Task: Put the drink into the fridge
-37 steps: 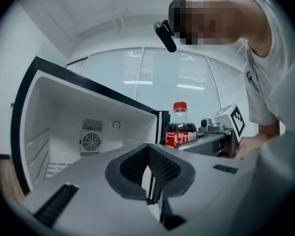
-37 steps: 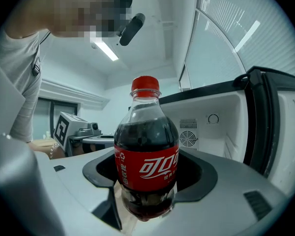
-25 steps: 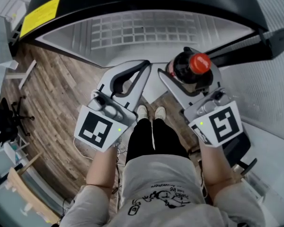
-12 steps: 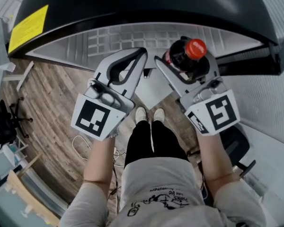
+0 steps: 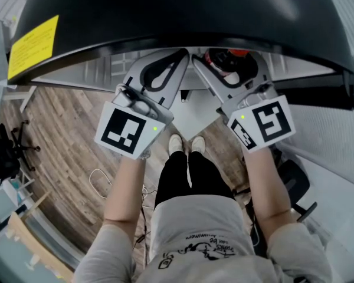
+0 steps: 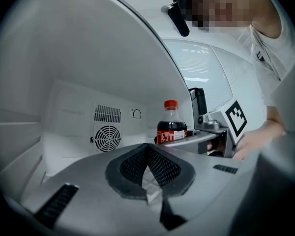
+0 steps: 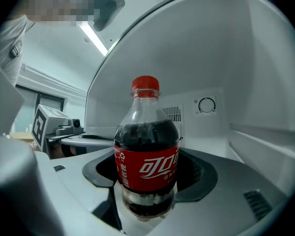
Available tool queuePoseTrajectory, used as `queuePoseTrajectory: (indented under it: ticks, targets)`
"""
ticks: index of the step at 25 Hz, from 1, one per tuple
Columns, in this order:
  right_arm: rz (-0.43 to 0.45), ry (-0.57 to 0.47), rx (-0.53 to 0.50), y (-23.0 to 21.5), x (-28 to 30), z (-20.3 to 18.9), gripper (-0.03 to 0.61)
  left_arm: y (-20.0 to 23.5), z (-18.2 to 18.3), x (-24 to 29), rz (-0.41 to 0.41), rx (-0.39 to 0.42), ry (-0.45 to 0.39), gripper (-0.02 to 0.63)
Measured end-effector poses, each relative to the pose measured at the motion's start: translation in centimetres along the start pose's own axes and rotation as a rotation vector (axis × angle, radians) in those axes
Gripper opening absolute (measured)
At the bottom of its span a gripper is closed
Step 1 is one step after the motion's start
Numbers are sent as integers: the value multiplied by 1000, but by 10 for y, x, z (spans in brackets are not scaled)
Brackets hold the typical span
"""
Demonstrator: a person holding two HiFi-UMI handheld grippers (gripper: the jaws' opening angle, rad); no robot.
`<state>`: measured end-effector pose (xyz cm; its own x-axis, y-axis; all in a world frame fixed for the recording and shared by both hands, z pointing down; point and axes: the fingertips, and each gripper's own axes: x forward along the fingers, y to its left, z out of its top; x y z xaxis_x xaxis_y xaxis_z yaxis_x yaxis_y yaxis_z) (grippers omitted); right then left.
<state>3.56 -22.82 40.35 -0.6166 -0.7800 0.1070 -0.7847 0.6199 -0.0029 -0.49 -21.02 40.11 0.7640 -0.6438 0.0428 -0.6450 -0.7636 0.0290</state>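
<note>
The drink is a cola bottle [image 7: 147,166] with a red cap and red label, standing upright between the jaws of my right gripper [image 7: 150,154], which is shut on its body. In the head view the bottle [image 5: 226,62] is half hidden under the fridge's black top [image 5: 165,10]. The left gripper view shows the bottle [image 6: 171,127] off to the right, inside the white fridge interior. My left gripper [image 6: 147,146] is shut with nothing in it, tips together, and reaches in beside the right gripper [image 5: 224,55]. In the head view the left gripper [image 5: 183,53] points into the fridge opening.
The fridge's back wall carries a round fan grille [image 6: 107,137] and a dial [image 7: 206,105]. A side ledge [image 7: 265,141] runs along the right wall. A yellow sticker [image 5: 32,46] is on the fridge's top. Wooden floor [image 5: 65,146] and the person's legs lie below.
Both grippers have moved forward into the fridge opening. The bottle, in full view from above a second ago, now sits mostly under the fridge's black top.
</note>
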Motion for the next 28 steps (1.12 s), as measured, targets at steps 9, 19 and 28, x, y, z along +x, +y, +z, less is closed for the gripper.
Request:
queuePoseTrajectory:
  ticks: [9,19,28]
  targets:
    - [-6,0,1,-10,25,-6,324,20,-3,13,1,18,10,2]
    - [-12,22,2,-24,38,-16,324,30,-7,27,14,23,30,2]
    - [-7,17,-3,-29,40,-20,325,32,-12,33,30,34,47,2]
